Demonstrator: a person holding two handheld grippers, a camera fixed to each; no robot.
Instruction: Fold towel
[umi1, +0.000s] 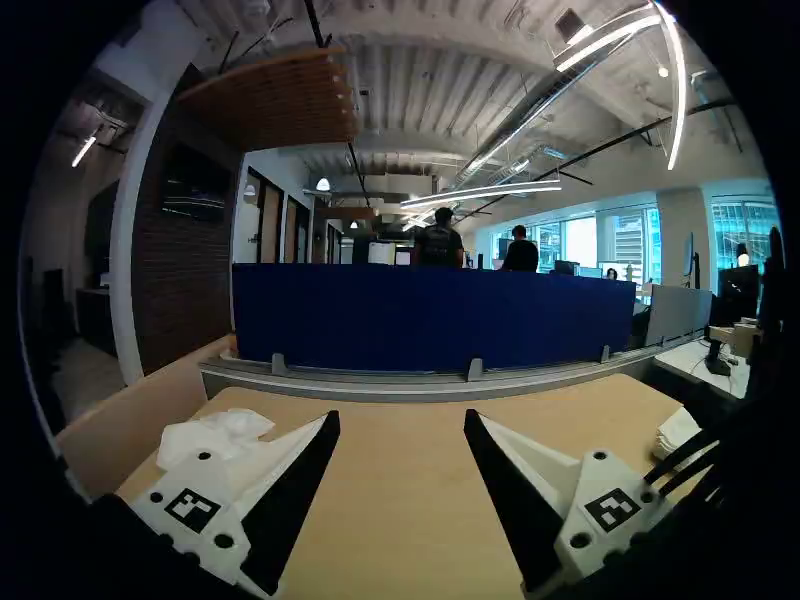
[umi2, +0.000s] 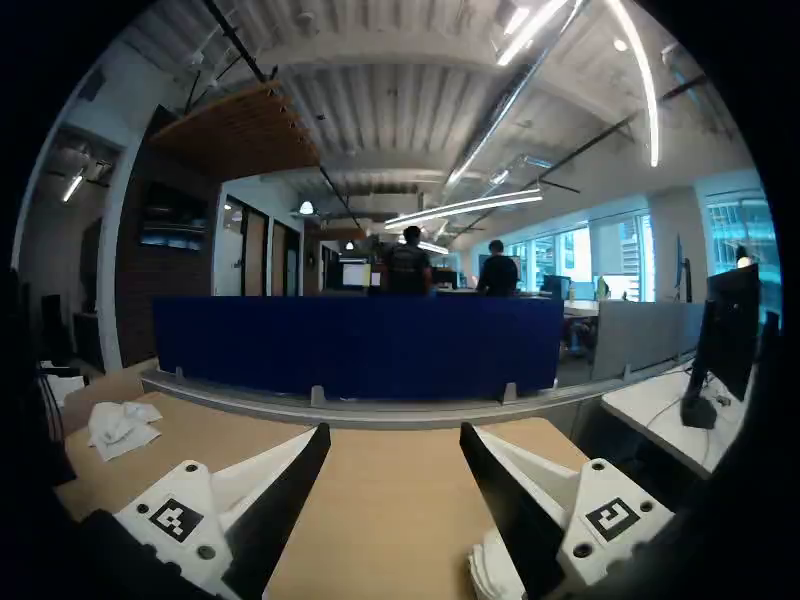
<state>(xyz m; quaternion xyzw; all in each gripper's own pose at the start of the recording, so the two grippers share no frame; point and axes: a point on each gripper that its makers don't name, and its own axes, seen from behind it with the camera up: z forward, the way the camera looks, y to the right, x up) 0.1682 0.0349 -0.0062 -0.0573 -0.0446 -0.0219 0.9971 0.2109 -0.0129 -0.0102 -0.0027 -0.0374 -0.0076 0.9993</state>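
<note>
Left gripper (umi1: 401, 414) and right gripper (umi2: 395, 427): jaws wide, empty. Towel (umi1: 215, 435) crumpled on surface (umi1: 400, 500); pinching a bunch, probably layered, risks skewed fold.

The pale wooden tabletop (umi1: 400, 480) before me runs back to a grey metal rail (umi1: 400, 382) carrying a dark blue fabric partition (umi1: 420, 320). Beyond it I see two people in dark tops (umi1: 440, 245), backs turned. At the left of my left gripper view rises a brown brick wall (umi1: 175, 300) with a dark screen (umi1: 195, 185), under a slatted wooden ceiling panel (umi1: 270, 100). Long white light strips (umi1: 480, 192) cross the ribbed white ceiling (umi1: 430, 80), and bright windows (umi1: 620, 240) line the right.
</note>
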